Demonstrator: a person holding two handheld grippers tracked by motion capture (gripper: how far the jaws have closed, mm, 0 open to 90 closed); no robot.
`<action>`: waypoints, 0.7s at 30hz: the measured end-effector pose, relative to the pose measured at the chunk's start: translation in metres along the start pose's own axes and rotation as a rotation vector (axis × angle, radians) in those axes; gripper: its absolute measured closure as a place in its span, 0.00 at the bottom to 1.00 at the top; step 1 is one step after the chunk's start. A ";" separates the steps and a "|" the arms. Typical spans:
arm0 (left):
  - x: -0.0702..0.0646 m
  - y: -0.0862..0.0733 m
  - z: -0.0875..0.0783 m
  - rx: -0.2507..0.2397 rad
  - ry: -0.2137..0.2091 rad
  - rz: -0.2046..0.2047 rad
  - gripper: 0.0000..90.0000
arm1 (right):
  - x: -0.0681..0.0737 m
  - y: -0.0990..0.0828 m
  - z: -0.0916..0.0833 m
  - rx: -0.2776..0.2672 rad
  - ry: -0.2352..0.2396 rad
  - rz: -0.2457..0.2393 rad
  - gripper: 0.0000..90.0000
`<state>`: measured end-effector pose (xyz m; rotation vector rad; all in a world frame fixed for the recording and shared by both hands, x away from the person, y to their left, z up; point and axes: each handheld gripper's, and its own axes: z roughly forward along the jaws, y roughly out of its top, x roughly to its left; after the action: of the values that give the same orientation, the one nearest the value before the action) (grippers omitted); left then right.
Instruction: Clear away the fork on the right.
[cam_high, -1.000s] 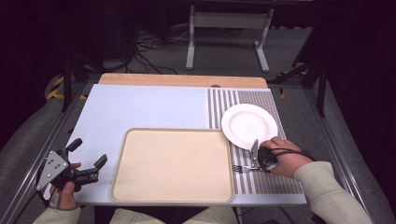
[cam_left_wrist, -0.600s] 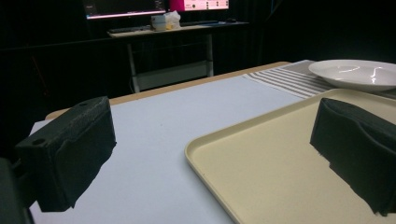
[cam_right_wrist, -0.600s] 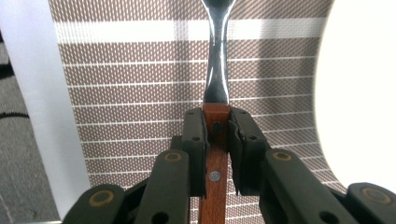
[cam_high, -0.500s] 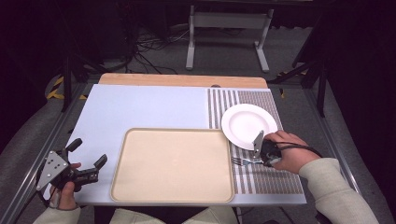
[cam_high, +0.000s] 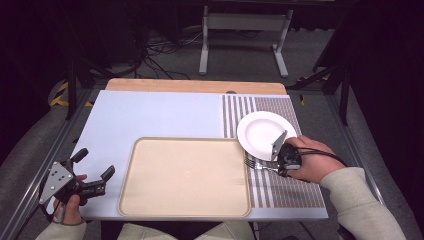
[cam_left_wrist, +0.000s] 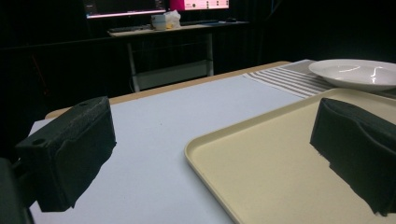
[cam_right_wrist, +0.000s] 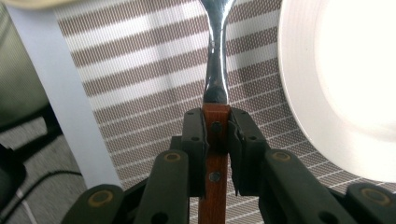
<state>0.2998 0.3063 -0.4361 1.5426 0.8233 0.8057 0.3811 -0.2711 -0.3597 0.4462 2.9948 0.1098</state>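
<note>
Fork (cam_right_wrist: 216, 70) with a reddish wooden handle and a bright metal neck sits clamped in the right claw (cam_right_wrist: 216, 128): in the right gripper view both black pads press on the flanks of the handle, just behind the point where metal meets wood, and two rivets show on the wood. In the high view the tines (cam_high: 251, 162) lie over the striped placemat (cam_high: 280, 187), between the right edge of the tray (cam_high: 185, 212) and the person's right hand (cam_high: 307, 160), and just below the white plate (cam_high: 260, 132); whether the tines touch the placemat cannot be told. The plate rests on the same brown-and-white striped placemat at the right side of the counter (cam_high: 150, 115), and its rim appears beside the fork's neck in the right gripper view. The beige tray lies flat on the pale blue surface at the near middle of the counter, bare. The left claw (cam_high: 92, 172) is held near the front left corner of the counter, just beside the tray's left edge, with its jaws wide apart and nothing between them; the left gripper view looks across the tray's corner toward the plate. No brand, label or writing can be read on the fork, plate, tray or placemat.
</note>
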 end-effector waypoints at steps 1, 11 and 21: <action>0.000 0.000 0.000 0.000 0.000 0.000 0.01 | 0.000 0.000 0.000 0.000 0.000 0.000 0.87; 0.000 0.000 0.000 0.000 -0.001 0.002 0.01 | 0.004 0.007 -0.008 -0.082 0.055 0.195 0.87; 0.000 0.000 0.000 -0.001 -0.002 0.004 0.01 | 0.006 0.016 -0.014 -0.158 0.140 0.398 0.87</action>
<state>0.2999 0.3065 -0.4361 1.5448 0.8189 0.8076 0.3782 -0.2552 -0.3449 1.0473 2.9524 0.4228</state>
